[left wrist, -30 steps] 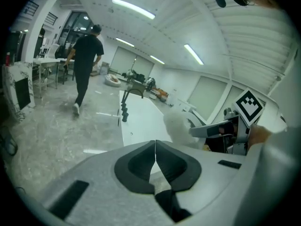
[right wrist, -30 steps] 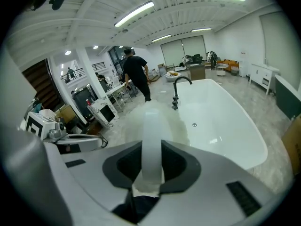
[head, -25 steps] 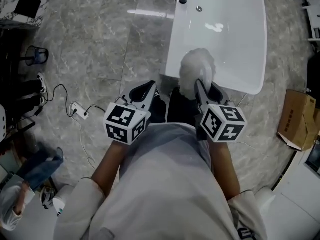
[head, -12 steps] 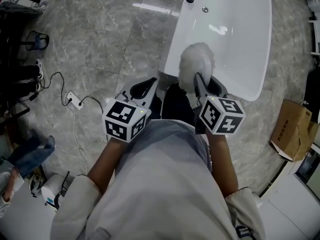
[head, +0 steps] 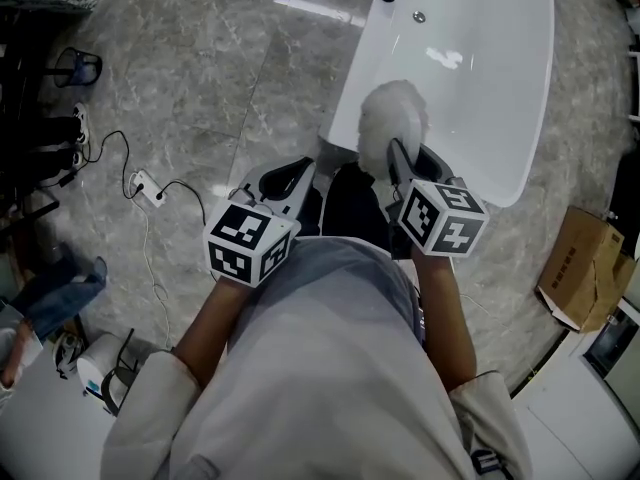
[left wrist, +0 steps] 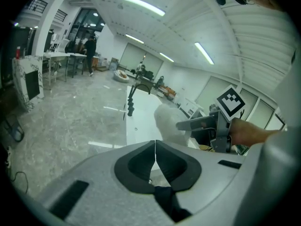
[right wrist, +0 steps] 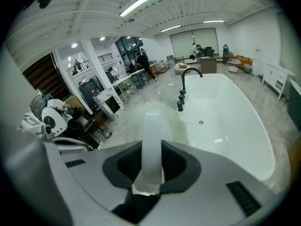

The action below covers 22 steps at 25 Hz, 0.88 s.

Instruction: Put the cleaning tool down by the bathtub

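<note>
Duster (head: 392, 126) isn't down yet: my right gripper (head: 402, 164) clamps its white handle, holding the fluffy head over the near end of the tub (head: 500, 98). My left gripper (head: 288, 180) is closed and empty. I judge lowering and release remain.

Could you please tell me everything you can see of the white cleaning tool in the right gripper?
The cleaning tool is white, with a fluffy, rounded head on a smooth, pale, plastic-looking handle. The right gripper is shut on the handle, its pads pressing both sides. The tool points forward, away from the person, with its head over the near end of the white bathtub. Whether the head touches the tub rim cannot be told.
</note>
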Each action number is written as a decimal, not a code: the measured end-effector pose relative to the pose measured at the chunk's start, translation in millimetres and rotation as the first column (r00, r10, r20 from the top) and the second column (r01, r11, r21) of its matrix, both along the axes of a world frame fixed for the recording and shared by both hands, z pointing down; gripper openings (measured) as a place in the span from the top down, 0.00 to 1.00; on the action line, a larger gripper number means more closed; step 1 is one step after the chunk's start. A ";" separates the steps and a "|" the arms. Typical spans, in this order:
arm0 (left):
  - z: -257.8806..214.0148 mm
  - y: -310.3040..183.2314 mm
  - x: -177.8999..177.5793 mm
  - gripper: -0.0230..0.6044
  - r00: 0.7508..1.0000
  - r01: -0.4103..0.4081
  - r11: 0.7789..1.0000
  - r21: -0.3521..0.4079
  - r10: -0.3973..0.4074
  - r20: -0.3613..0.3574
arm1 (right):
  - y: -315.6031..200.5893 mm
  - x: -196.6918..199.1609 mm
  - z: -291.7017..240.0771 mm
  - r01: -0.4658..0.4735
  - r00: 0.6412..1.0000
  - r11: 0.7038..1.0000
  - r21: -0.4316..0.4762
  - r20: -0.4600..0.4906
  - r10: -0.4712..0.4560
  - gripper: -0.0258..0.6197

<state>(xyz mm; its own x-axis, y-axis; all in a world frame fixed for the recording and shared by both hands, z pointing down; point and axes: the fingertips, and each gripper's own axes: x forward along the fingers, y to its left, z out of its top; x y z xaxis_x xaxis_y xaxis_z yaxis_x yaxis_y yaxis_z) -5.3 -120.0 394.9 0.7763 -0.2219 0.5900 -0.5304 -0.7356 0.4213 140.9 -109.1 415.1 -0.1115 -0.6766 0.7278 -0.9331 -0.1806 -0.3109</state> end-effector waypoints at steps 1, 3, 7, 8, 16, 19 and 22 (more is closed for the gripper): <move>1.0 1.1 0.2 0.95 1.000 0.002 1.000 -0.004 -0.002 0.002 | -0.6 0.4 3.3 0.002 1.000 1.000 -0.004 0.004 -0.001 0.85; 3.0 2.8 1.2 0.95 1.000 0.006 1.000 -0.012 -0.005 0.007 | -1.7 1.7 9.9 0.002 1.000 1.000 -0.015 0.013 -0.001 0.85; 4.7 2.8 3.8 0.95 1.000 0.006 1.000 -0.019 -0.005 0.018 | -4.6 5.1 20.4 -0.001 1.000 0.999 -0.033 0.026 0.002 0.85; 5.3 2.6 3.6 0.95 1.000 0.006 1.000 -0.020 -0.006 0.020 | -4.8 5.6 23.1 -0.002 1.000 0.999 -0.036 0.029 0.003 0.85; 13.5 -0.8 -2.6 0.95 0.999 0.025 0.999 -0.030 -0.023 0.045 | -5.0 8.2 44.6 0.004 0.999 0.997 -0.071 0.042 -0.001 0.85; 15.7 2.8 -4.1 0.95 0.999 0.025 0.999 -0.037 -0.023 0.049 | -4.8 6.5 50.7 0.012 0.999 0.997 -0.082 0.043 -0.008 0.85; 16.2 6.0 -5.1 0.95 0.998 0.024 0.999 -0.043 -0.022 0.051 | -5.9 4.1 54.5 0.020 0.999 0.996 -0.090 0.046 -0.016 0.85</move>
